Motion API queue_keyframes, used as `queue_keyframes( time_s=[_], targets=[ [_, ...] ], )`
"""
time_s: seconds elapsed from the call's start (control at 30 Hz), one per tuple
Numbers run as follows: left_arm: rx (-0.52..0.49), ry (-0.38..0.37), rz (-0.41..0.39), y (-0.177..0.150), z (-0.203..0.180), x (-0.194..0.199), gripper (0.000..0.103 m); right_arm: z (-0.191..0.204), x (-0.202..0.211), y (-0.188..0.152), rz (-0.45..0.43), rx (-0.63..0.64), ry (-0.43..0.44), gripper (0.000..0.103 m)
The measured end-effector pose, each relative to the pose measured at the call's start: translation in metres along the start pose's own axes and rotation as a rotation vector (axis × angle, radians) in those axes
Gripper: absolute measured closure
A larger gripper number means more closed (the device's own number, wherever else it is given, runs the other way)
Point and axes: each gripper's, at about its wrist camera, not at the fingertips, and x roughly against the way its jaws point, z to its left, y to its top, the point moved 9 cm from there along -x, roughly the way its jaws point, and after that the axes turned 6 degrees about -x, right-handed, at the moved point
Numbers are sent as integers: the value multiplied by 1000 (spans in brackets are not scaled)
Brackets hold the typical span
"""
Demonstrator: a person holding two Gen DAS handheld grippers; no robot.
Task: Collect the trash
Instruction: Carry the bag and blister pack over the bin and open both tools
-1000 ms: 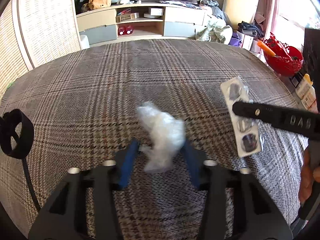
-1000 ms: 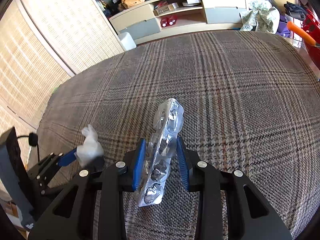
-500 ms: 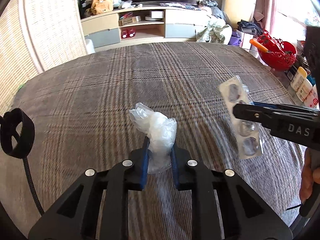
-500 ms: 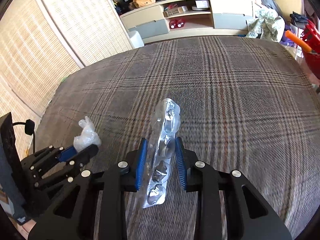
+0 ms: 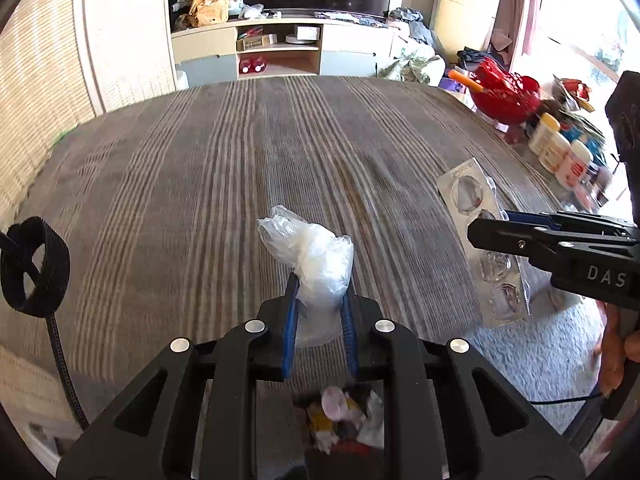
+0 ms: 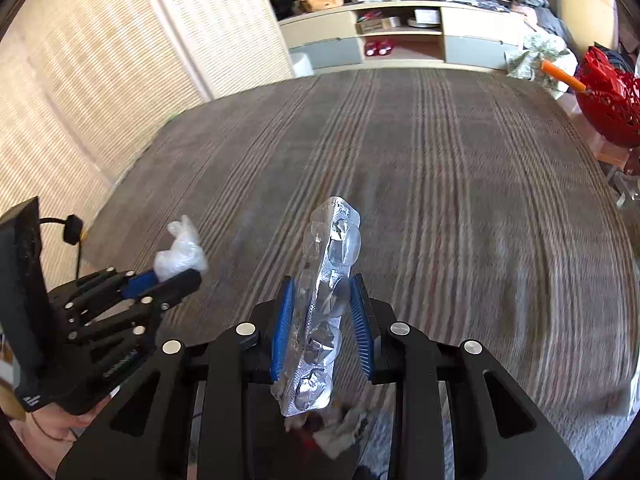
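Note:
My left gripper (image 5: 319,300) is shut on a crumpled clear plastic bag (image 5: 314,254) and holds it above the front edge of the plaid bed cover (image 5: 280,152). My right gripper (image 6: 322,300) is shut on an empty silver blister pack (image 6: 328,304), held upright. The blister pack (image 5: 482,240) and right gripper also show at the right of the left wrist view. The bag (image 6: 182,252) and left gripper show at the left of the right wrist view. Below both grippers lies a heap of mixed trash (image 5: 344,416), also seen in the right wrist view (image 6: 336,424).
A red basket (image 5: 506,96) and several bottles (image 5: 560,152) stand to the right of the bed. A TV cabinet (image 5: 280,48) stands at the far wall. A black strap loop (image 5: 32,266) hangs at the left. Pale carpet (image 5: 536,344) lies at the lower right.
My left gripper closed on the plastic bag and lifted it. Both grippers drew back toward the bed's front edge, so the trash heap below now shows.

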Motion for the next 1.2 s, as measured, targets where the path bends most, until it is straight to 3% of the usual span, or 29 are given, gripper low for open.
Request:
queue_keyframes(
  time_s=[0.27,0.53,0.8,1.03,1.2],
  targets=[
    [14,-21,40,-76,-13,18,85,15,13,-76,54,11,50,73],
    [24,-68,127,-136,-29,-6,85,0,-16,-132,118,-41,36,73],
    [70,-103,215,-166,-37,-41,85,-30,-62,-153,154,-164,-28,73],
    [92,-128,273,-180,-44,-62,85,-31,-68,-162,172,-181,-27,72],
    [83,-99,268,-177,-45,-63,77,-32,-69,-162,175,-187,-39,70]
  ],
)
